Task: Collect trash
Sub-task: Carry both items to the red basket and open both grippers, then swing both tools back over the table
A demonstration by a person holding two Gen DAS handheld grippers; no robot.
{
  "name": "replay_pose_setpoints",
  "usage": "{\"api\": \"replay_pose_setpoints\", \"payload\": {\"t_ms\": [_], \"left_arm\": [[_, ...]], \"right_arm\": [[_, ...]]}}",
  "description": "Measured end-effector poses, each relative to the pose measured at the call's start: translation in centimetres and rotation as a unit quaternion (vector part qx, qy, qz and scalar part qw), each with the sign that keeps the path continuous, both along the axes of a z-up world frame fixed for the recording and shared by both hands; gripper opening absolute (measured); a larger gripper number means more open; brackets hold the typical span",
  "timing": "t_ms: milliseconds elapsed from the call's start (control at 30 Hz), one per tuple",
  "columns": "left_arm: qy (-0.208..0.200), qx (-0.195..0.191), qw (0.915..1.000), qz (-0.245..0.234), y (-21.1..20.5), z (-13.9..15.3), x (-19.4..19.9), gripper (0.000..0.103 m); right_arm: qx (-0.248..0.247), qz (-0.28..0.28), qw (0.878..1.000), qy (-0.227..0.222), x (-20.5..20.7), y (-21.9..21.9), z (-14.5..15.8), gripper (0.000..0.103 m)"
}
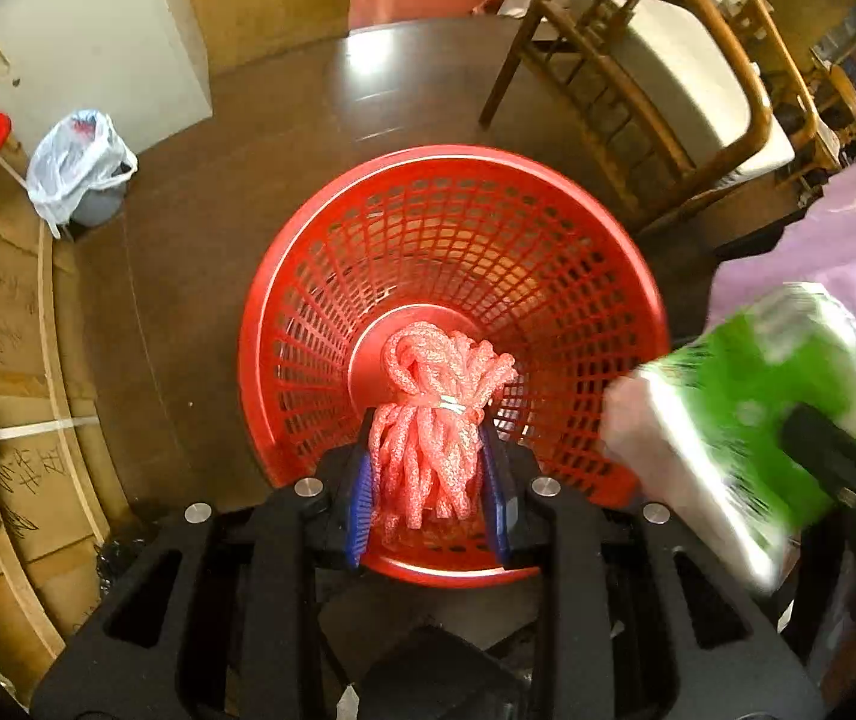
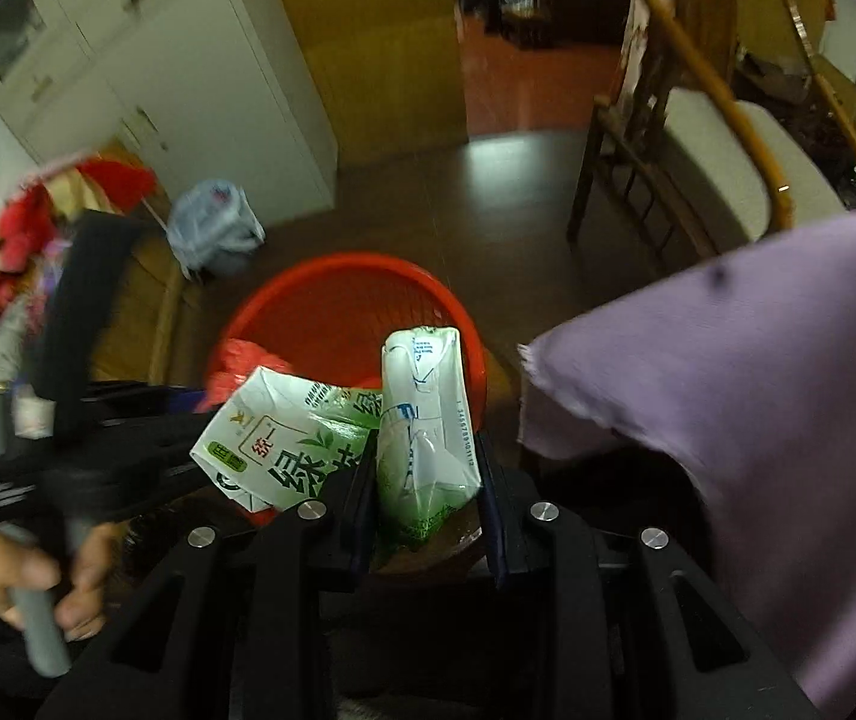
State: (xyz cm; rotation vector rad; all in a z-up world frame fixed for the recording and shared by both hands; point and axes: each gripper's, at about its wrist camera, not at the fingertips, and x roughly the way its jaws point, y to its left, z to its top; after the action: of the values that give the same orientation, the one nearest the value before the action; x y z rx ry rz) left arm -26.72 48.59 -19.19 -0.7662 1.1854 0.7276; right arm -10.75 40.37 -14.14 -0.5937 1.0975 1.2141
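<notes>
Hanging over the red basket (image 1: 454, 324), both grippers carry trash, so the drop-off step looks to be in hand. The basket is the biggest thing here: round, rigid plastic, its sloping wall a lattice of slots around a solid disc floor, standing on a glossy brown floor (image 1: 284, 138). At two o'clock from it stands a bamboo chair (image 1: 661, 78) with a pale cushion; at ten o'clock a small bin lined with a thin plastic bag (image 1: 81, 165). A lilac sleeve (image 2: 745, 408) fills the right of the right wrist view. The right gripper (image 2: 428, 468) is clamped on a crumpled green-and-white drink carton (image 2: 425, 420), waxy card, dented and folded, held upright over the basket's near rim; a second flattened carton (image 2: 284, 438) leans against it at nine o'clock, and I cannot tell whether the jaws hold that one too. The left gripper (image 1: 428, 468) pinches a bundle of pink speckled cord (image 1: 436, 402), soft, ropy loops tied at the waist by a thin band, its top hanging above the basket floor. Next, I judge, each pair of jaws needs only to part while centred over the opening; the light cartons may catch the rim, so the right gripper should move further in first.
</notes>
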Motion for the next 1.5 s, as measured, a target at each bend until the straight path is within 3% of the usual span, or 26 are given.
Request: {"api": "replay_pose_setpoints", "payload": {"t_ms": [200,300,367,400,667,767,900,1100,1167,1333,1500], "left_arm": [[0.014,-0.009,0.9997,0.018,1.6,-1.4,-0.4,0.031],[0.006,-0.014,0.9997,0.018,2.0,-1.3,-0.4,0.039],[0.006,-0.012,0.9998,0.016,1.9,-1.4,-0.2,0.053],[0.007,-0.008,0.9998,0.015,1.9,-1.5,-0.1,0.054],[0.016,0.006,0.9998,0.004,0.9,-0.7,0.5,0.065],[0.008,0.013,0.9999,0.005,0.5,0.5,0.5,0.068],[-0.006,0.038,0.9992,-0.004,-0.7,3.2,1.0,0.072],[-0.062,0.088,0.9933,-0.042,-4.8,9.5,3.2,0.077],[-0.081,0.103,0.9894,-0.063,-6.4,11.4,4.2,0.08],[-0.116,0.131,0.9759,-0.129,-11.8,14.9,7.4,0.087],[-0.14,0.149,0.9575,-0.204,-17.8,16.9,11.3,0.088]], "right_arm": [[-0.033,0.023,0.999,0.019,-0.7,3.5,-3.9,0.03],[-0.036,0.036,0.999,0.014,-0.7,3.8,-4.2,0.032],[-0.032,0.042,0.998,0.017,-0.9,3.5,-4.2,0.04],[-0.03,0.045,0.998,0.015,-0.8,3.5,-4.2,0.041],[-0.001,0.041,0.999,0.012,-1.0,1.2,-1.2,0.043],[0.019,0.033,0.999,0.005,-0.8,-0.6,1.2,0.052],[0.055,0.015,0.998,-0.015,-0.2,-4.1,5.5,0.061],[0.109,-0.059,0.991,-0.045,2.6,-11.9,11.7,0.076],[0.127,-0.1,0.985,-0.062,4.2,-15.4,13.5,0.085],[0.141,-0.207,0.963,-0.102,8.5,-24.6,15.9,0.095],[0.135,-0.306,0.935,-0.117,12.2,-33.3,15.8,0.095]]}}
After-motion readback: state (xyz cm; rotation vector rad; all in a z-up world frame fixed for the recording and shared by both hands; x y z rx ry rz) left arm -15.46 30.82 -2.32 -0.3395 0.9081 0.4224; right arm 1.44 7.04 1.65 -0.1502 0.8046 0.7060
